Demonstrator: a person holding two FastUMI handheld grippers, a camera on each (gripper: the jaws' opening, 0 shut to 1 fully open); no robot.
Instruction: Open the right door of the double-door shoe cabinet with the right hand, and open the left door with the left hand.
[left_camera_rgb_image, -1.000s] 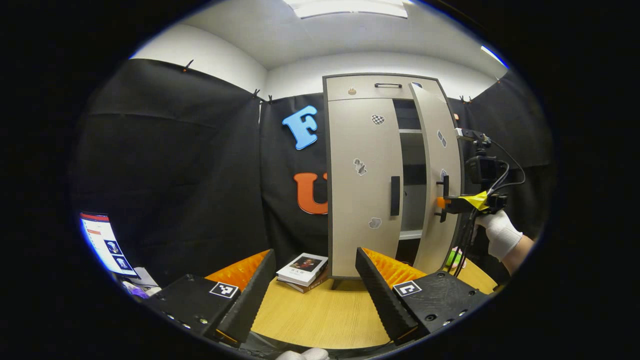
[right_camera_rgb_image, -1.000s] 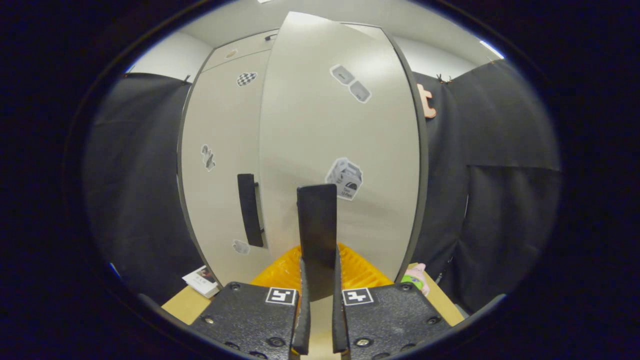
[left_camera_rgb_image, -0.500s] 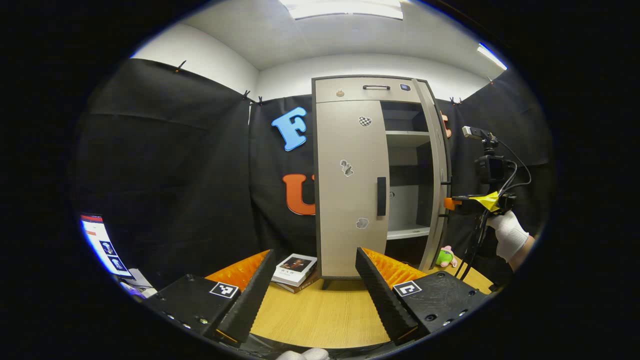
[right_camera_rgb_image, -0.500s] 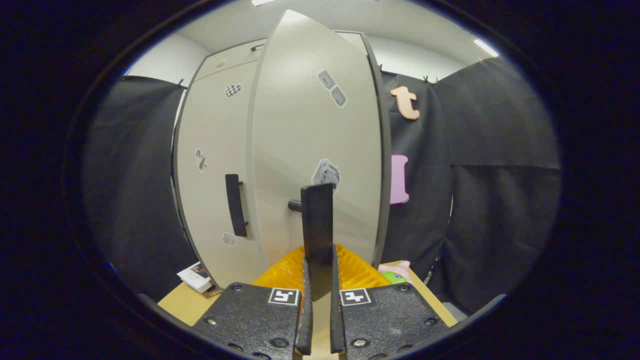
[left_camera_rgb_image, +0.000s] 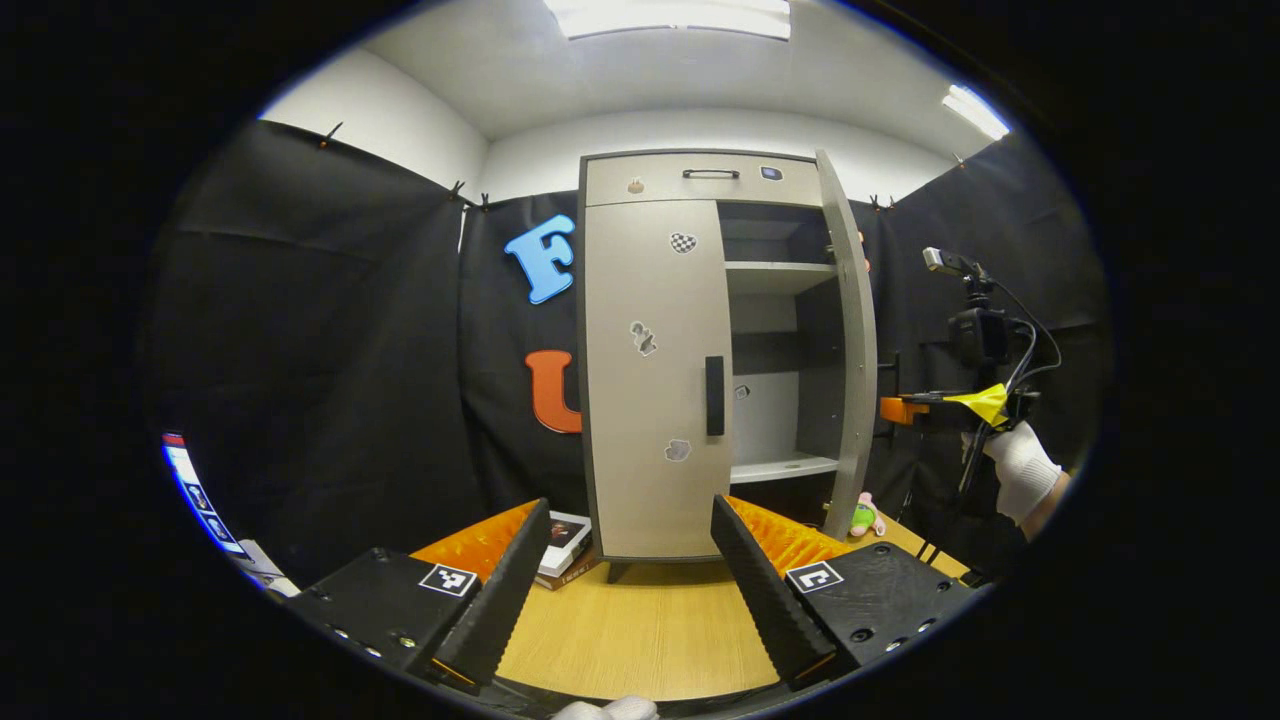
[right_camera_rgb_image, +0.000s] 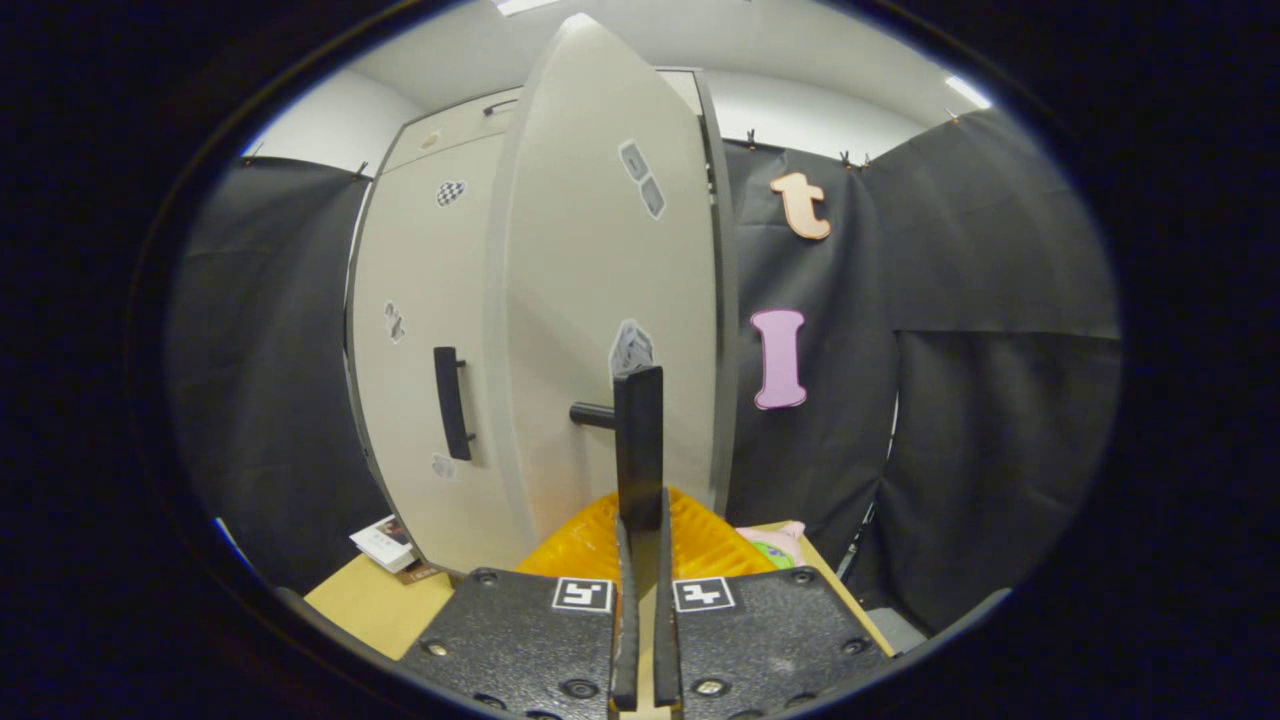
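Note:
The beige shoe cabinet (left_camera_rgb_image: 655, 180) stands on the wooden table. Its left door (left_camera_rgb_image: 650, 400) is closed, with a black handle (left_camera_rgb_image: 714, 395) at its inner edge. The right door (left_camera_rgb_image: 852, 340) stands swung out, edge-on in the left gripper view, baring the shelves (left_camera_rgb_image: 780, 275). My right gripper (right_camera_rgb_image: 640, 520) is shut on the right door's black handle (right_camera_rgb_image: 640, 430); a gloved hand (left_camera_rgb_image: 1020, 470) holds that gripper (left_camera_rgb_image: 905, 408) beside the door. My left gripper (left_camera_rgb_image: 630, 590) is open with nothing between its fingers, low over the table and some way in front of the left door.
Books (left_camera_rgb_image: 562, 540) lie on the table (left_camera_rgb_image: 640, 630) left of the cabinet's foot. A small green and pink plush toy (left_camera_rgb_image: 862, 517) sits by the open door's base. A camera on a stand (left_camera_rgb_image: 975, 335) rises at the right. A lit screen (left_camera_rgb_image: 195, 485) shows at far left.
The right door has swung from partly open to wide open, pulled by the right gripper. The left gripper has turned a little, so the cabinet sits further left in its view.

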